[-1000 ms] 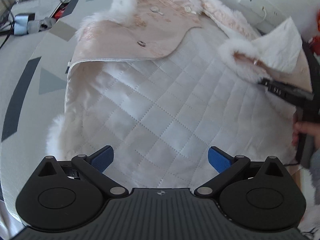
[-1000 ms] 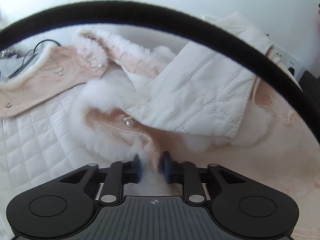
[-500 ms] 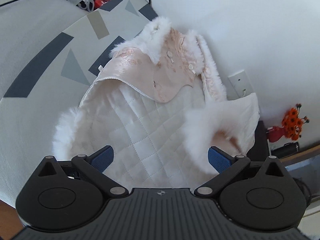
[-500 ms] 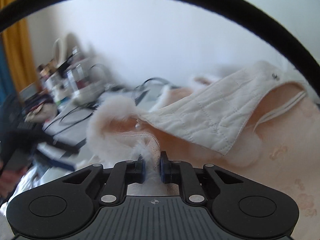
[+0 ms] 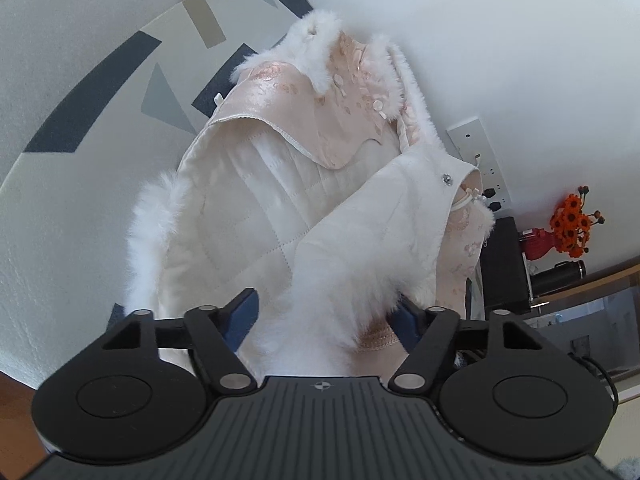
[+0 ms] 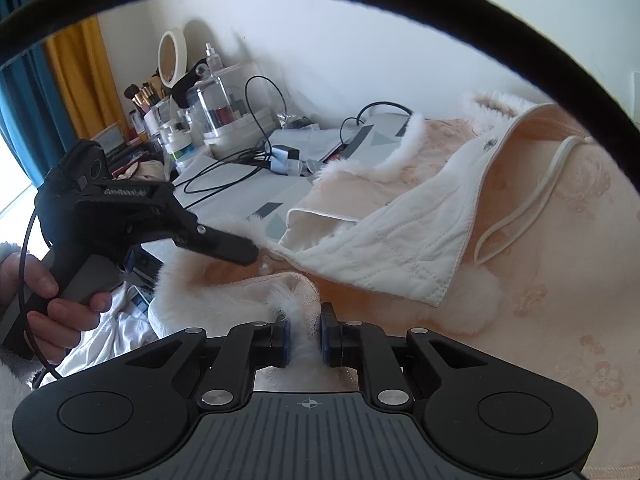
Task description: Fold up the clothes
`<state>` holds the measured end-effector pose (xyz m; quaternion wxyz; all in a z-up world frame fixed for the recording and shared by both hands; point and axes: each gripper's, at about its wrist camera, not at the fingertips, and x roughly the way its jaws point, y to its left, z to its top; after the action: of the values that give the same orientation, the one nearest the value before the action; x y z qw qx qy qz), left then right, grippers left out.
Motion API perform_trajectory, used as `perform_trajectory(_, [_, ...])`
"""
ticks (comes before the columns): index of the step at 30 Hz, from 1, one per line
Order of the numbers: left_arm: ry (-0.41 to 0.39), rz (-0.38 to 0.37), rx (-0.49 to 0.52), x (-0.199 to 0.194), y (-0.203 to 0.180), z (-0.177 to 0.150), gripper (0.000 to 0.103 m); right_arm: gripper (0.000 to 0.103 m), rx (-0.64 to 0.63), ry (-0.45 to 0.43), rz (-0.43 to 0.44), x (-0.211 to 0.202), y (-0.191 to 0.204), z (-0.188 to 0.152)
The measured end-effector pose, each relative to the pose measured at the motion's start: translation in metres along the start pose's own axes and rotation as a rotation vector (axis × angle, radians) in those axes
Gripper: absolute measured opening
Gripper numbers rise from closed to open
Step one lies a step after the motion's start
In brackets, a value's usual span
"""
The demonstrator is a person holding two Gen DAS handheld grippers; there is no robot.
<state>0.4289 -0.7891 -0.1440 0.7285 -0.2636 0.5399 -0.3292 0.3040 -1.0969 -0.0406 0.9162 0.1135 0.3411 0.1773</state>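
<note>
A pale pink vest (image 5: 352,92) with white fur trim lies lining-up on a grey patterned cover (image 5: 80,92). Its quilted white lining (image 5: 248,208) faces me. One front flap (image 5: 380,216) is lifted and drawn across the lining. My right gripper (image 6: 304,336) is shut on that flap's furry edge (image 6: 292,304). The left gripper (image 5: 322,316) sits at the near hem with its jaws closing. The fur trim (image 5: 320,300) lies between its blue pads (image 5: 242,314), which stand apart from it. In the right wrist view the left gripper (image 6: 248,254) reaches the same edge, held by a hand (image 6: 52,300).
Cosmetics, a round mirror (image 6: 172,56) and loose cables (image 6: 224,172) crowd the far end of the cover. A wall socket (image 5: 476,152), a black box (image 5: 504,264) and orange flowers in a red vase (image 5: 568,228) stand to the right. A black cable arcs across the right wrist view.
The right gripper has lifted the furry flap and carried it over the lining toward the left gripper. The left gripper has rolled and moved in, and its jaws have narrowed around the fur.
</note>
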Motion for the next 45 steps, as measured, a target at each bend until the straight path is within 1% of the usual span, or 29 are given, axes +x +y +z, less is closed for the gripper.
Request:
perform_trajectory(2, [-0.012, 0.011, 0.02, -0.006, 0.0, 0.003, 0.044, 0.013, -0.001, 0.003, -0.002, 0.007, 0.004, 0.001])
perform_trajectory(3, [-0.02, 0.022, 0.034, -0.008, 0.0, 0.003, 0.044, 0.013, -0.007, 0.009, -0.005, 0.016, 0.008, 0.002])
perform_trajectory(5, [-0.047, 0.075, 0.076, -0.013, -0.001, 0.004, 0.039, 0.013, -0.021, 0.025, -0.007, 0.029, 0.015, 0.002])
perform_trajectory(9, [-0.076, 0.201, 0.168, -0.014, 0.002, 0.002, 0.038, 0.015, -0.073, 0.095, -0.01, 0.054, 0.028, -0.006])
perform_trajectory(10, [-0.073, 0.236, 0.19, -0.012, 0.003, 0.0, 0.038, 0.016, -0.083, 0.113, -0.011, 0.06, 0.031, -0.008])
perform_trajectory(13, [-0.061, 0.326, 0.24, -0.006, 0.009, -0.009, 0.038, 0.021, -0.088, 0.158, -0.015, 0.074, 0.037, -0.015])
perform_trajectory(15, [-0.056, 0.373, 0.261, -0.001, 0.012, -0.013, 0.038, 0.031, -0.076, 0.174, -0.018, 0.077, 0.037, -0.016])
perform_trajectory(16, [-0.061, 0.377, 0.268, 0.0, 0.013, -0.015, 0.038, 0.035, -0.068, 0.175, -0.023, 0.075, 0.037, -0.016])
perform_trajectory(18, [-0.064, 0.381, 0.279, 0.002, 0.01, -0.015, 0.043, 0.053, -0.061, 0.157, -0.045, 0.067, 0.037, -0.012])
perform_trajectory(20, [-0.08, 0.403, 0.287, 0.0, 0.004, -0.014, 0.061, 0.054, -0.037, 0.114, -0.067, 0.049, 0.031, 0.0])
perform_trajectory(22, [-0.113, 0.432, 0.306, -0.005, -0.003, -0.014, 0.064, 0.054, -0.003, 0.066, -0.089, 0.028, 0.024, 0.013])
perform_trajectory(24, [-0.146, 0.434, 0.32, -0.014, -0.012, -0.013, 0.064, 0.055, 0.048, -0.013, -0.114, 0.001, 0.01, 0.035])
perform_trajectory(26, [-0.172, 0.403, 0.329, -0.023, -0.022, -0.013, 0.064, 0.06, 0.103, -0.114, -0.146, -0.031, -0.01, 0.058])
perform_trajectory(27, [-0.171, 0.384, 0.341, -0.024, -0.029, -0.014, 0.064, 0.063, 0.125, -0.165, -0.172, -0.046, -0.022, 0.07])
perform_trajectory(29, [-0.128, 0.353, 0.394, -0.018, -0.043, -0.02, 0.07, 0.063, 0.168, -0.264, -0.225, -0.076, -0.046, 0.093])
perform_trajectory(31, [-0.073, 0.33, 0.454, -0.008, -0.055, -0.029, 0.071, 0.063, 0.188, -0.325, -0.284, -0.092, -0.073, 0.116])
perform_trajectory(32, [-0.049, 0.335, 0.481, 0.0, -0.059, -0.034, 0.071, 0.062, 0.188, -0.342, -0.315, -0.097, -0.088, 0.128])
perform_trajectory(34, [-0.005, 0.352, 0.526, 0.014, -0.065, -0.045, 0.071, 0.059, 0.15, -0.327, -0.378, -0.096, -0.115, 0.148])
perform_trajectory(36, [0.02, 0.399, 0.51, 0.026, -0.062, -0.048, 0.071, 0.048, 0.113, -0.267, -0.407, -0.08, -0.14, 0.166])
perform_trajectory(38, [0.042, 0.432, 0.457, 0.034, -0.053, -0.047, 0.07, 0.048, 0.119, -0.185, -0.416, -0.054, -0.167, 0.181])
perform_trajectory(41, [0.066, 0.474, 0.381, 0.043, -0.042, -0.045, 0.07, 0.047, 0.122, -0.079, -0.458, -0.011, -0.212, 0.196])
perform_trajectory(44, [0.071, 0.534, 0.371, 0.054, -0.044, -0.046, 0.07, 0.048, 0.091, 0.0, -0.505, 0.026, -0.245, 0.2])
perform_trajectory(45, [0.077, 0.558, 0.374, 0.059, -0.046, -0.046, 0.072, 0.048, 0.106, 0.052, -0.492, 0.042, -0.254, 0.198])
